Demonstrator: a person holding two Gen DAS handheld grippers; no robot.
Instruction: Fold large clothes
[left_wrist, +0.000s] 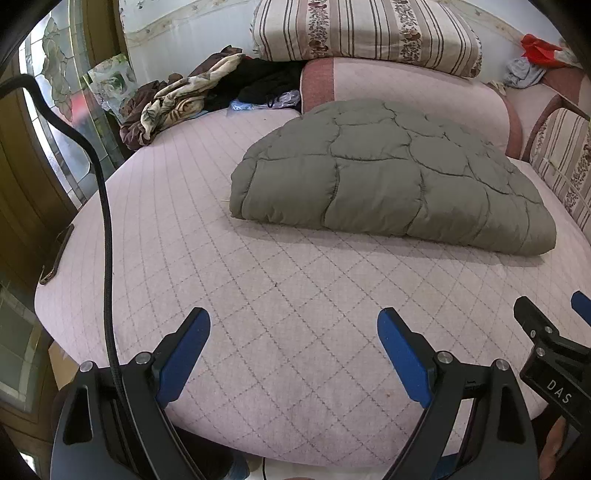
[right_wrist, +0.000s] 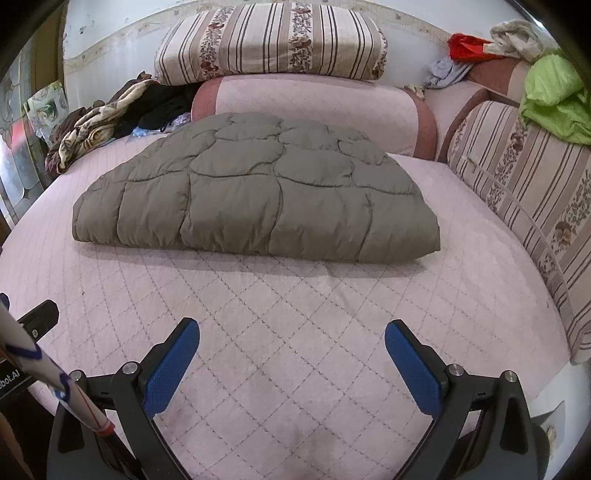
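Olive-grey padded jacket (right_wrist: 255, 188) lies folded in thick bundle on middle of bed (right_wrist: 295, 332), pink quilted cover under it, well apart from both grippers. Left gripper (left_wrist: 293, 354) has jaws spread wide, nothing between; right gripper (right_wrist: 291, 363) same, holding nothing. Jacket looks soft, puffy, light for its bulk, smooth shell probably slippery. Judgement: take thin layer at near edge or corner, pinch deep, because padding springs back and may slide out.
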